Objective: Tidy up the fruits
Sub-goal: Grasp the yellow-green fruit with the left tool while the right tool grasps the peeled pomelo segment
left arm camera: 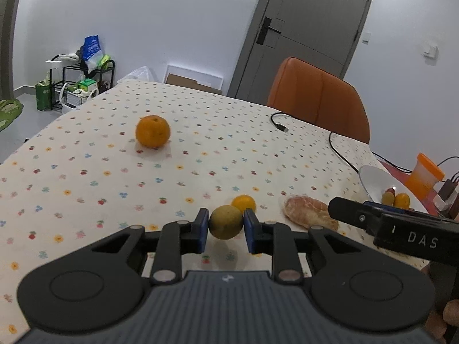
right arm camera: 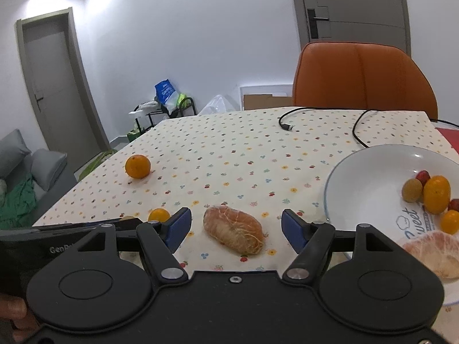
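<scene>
Left tongs (left arm camera: 226,223) pinching greenish fruit (left arm camera: 226,221); right tongs (right arm camera: 236,228) spread over peeled segment (right arm camera: 233,229). Plate (right arm camera: 358,189) part-filled; big orange (right arm camera: 137,166), small orange (right arm camera: 158,215) remain on counter (right arm camera: 229,154).

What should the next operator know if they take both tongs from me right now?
Left tongs: shut on a small greenish-yellow fruit, just above the tablecloth.
Right tongs: open, empty, with the peeled citrus segment lying on the cloth between its fingers.
Done: the white plate at the right already holds several small fruits and a peeled piece.
Left: carry the held fruit to the plate; then the peeled segment, the small orange fruit beside the left tongs, and the big orange farther out on the cloth.
Mind the black cable behind the plate.
</scene>
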Demonstrator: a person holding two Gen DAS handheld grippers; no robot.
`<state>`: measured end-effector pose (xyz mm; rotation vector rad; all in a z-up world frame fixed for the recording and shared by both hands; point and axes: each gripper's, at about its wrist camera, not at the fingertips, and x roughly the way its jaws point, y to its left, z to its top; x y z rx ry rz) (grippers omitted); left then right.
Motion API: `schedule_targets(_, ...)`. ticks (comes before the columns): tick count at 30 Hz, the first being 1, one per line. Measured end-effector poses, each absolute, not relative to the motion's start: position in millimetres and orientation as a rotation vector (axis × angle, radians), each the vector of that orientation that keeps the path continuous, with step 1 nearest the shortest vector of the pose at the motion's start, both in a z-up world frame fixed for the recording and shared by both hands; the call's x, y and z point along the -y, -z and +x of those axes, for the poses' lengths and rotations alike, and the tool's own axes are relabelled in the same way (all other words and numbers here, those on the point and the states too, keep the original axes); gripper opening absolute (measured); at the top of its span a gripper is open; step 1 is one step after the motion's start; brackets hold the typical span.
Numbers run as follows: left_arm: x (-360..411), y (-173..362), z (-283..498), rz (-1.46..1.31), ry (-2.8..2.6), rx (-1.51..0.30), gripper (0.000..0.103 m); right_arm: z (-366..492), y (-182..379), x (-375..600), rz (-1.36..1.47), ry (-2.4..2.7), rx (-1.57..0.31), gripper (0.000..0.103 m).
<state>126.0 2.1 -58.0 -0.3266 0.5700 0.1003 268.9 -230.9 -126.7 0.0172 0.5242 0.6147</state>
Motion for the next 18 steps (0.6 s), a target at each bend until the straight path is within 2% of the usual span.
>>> schedule_targets(18,-32,62,120,-0.367,-0.167,-0.566,0.025,293,131,201,-0.065,-0.64,-0.55,0.07)
